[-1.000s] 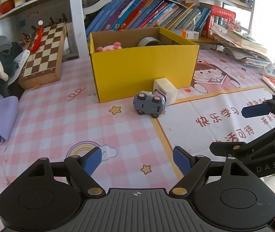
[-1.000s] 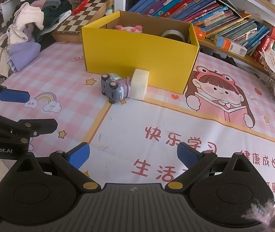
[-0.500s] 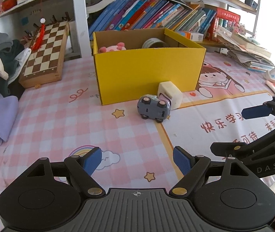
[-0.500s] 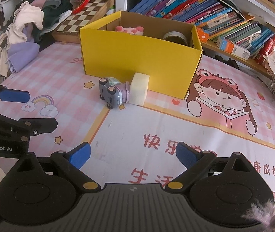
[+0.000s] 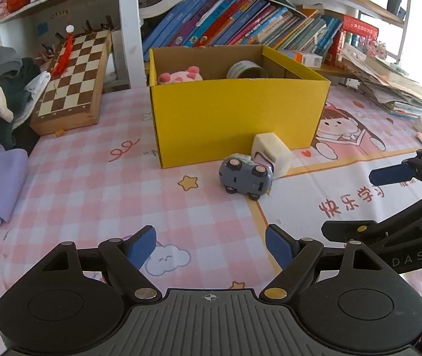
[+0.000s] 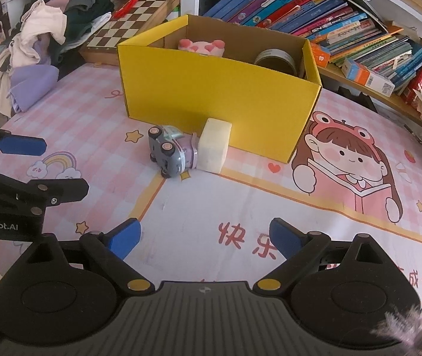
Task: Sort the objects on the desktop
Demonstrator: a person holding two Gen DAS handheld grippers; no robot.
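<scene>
Both tools empty: left gripper (image 5: pixel 211 244) spread wide, right gripper (image 6: pixel 205 235) spread wide, both above the mat (image 6: pixel 270 207). Toy car (image 5: pixel 245 175) lay on its side at 12 o'clock of the left gripper, touching the cream block (image 5: pixel 271 150) by the yellow box (image 5: pixel 237 118). Pink plush (image 6: pixel 201 45) and tape roll (image 6: pixel 276 59) sat inside the box.

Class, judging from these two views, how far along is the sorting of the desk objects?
Done: a pink plush toy and a tape roll sit inside the yellow cardboard box. In hand: nothing; left gripper and right gripper are open. Left: the grey toy car and cream block on the mat.
</scene>
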